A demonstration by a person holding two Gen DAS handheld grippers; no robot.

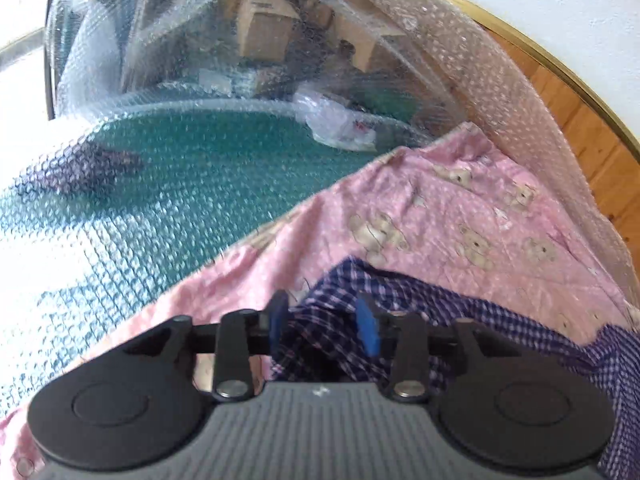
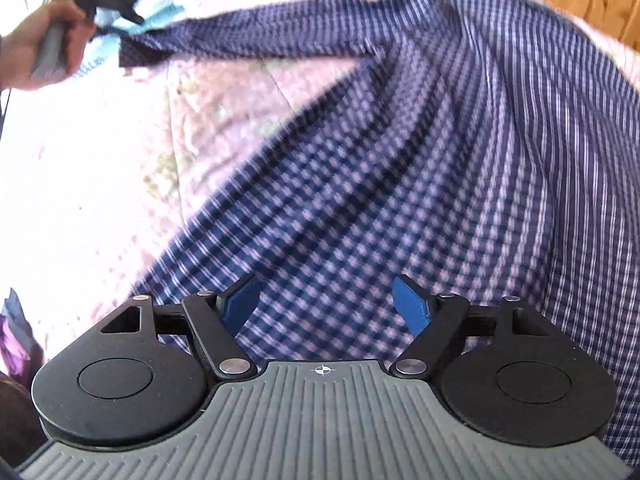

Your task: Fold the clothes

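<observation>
A navy and white checked shirt [image 2: 400, 140] lies spread over a pink quilt with teddy bears [image 1: 440, 208]. My left gripper [image 1: 323, 322] is shut on a bunched end of the shirt [image 1: 400, 300], with cloth filling the gap between its blue fingers [image 1: 368, 328]. In the right wrist view that left gripper [image 2: 128, 26] is at the top left in a person's hand [image 2: 32, 56], and the sleeve [image 2: 248, 36] stretches taut from it. My right gripper [image 2: 326, 304] hovers open just above the shirt's body, nothing between its blue pads [image 2: 412, 306].
Bubble wrap [image 1: 180, 152] covers a green surface to the left of the quilt and drapes upward behind it. A white plastic bag [image 1: 336, 124] and a cardboard box [image 1: 264, 36] lie beyond. Wooden panelling [image 1: 580, 128] runs along the right.
</observation>
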